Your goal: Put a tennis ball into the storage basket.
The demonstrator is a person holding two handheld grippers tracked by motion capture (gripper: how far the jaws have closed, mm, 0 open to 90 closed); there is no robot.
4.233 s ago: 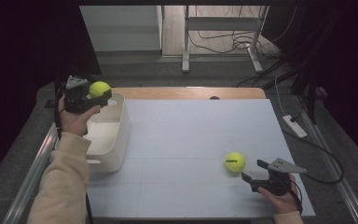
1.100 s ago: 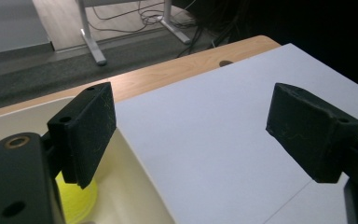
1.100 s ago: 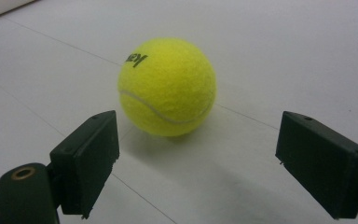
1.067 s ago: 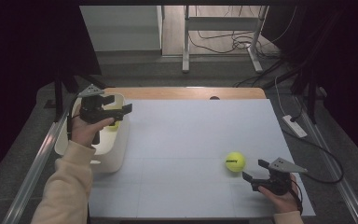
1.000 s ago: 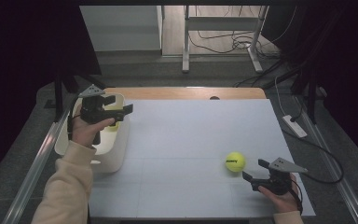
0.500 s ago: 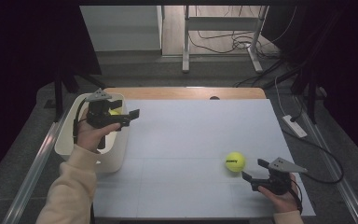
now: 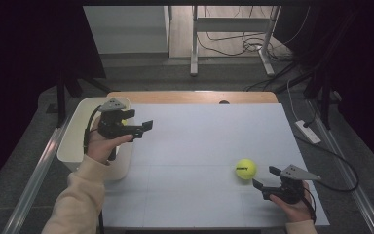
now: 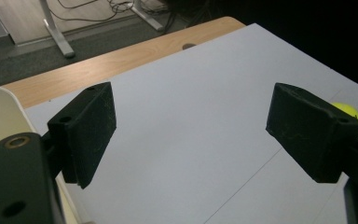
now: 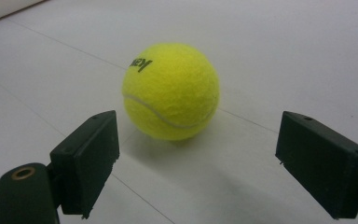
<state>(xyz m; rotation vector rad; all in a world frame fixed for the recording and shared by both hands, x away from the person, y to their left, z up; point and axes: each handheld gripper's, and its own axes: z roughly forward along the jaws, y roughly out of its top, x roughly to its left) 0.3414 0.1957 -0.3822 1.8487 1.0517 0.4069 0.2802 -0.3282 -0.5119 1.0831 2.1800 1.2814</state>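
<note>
Tennis ball [image 7: 246, 168] rests on the white surface [image 7: 199, 146] just ahead of the right hand-held gripper [image 7: 265, 179], jaws wide open, empty. Left hand-held gripper [image 7: 143, 128], also open and empty, hovers beside the tub [image 7: 75, 141].

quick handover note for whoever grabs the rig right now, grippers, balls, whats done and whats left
Left hand-held gripper: open, empty, at the bin's table-side edge.
Right hand-held gripper: open, just behind the ball, not touching it.
Ball: on the white table, near its right front.
Done: a bit of yellow inside the bin, behind the left gripper, looks like a ball already dropped in.
Left: probably close on the table ball and carry it to the bin.
</note>
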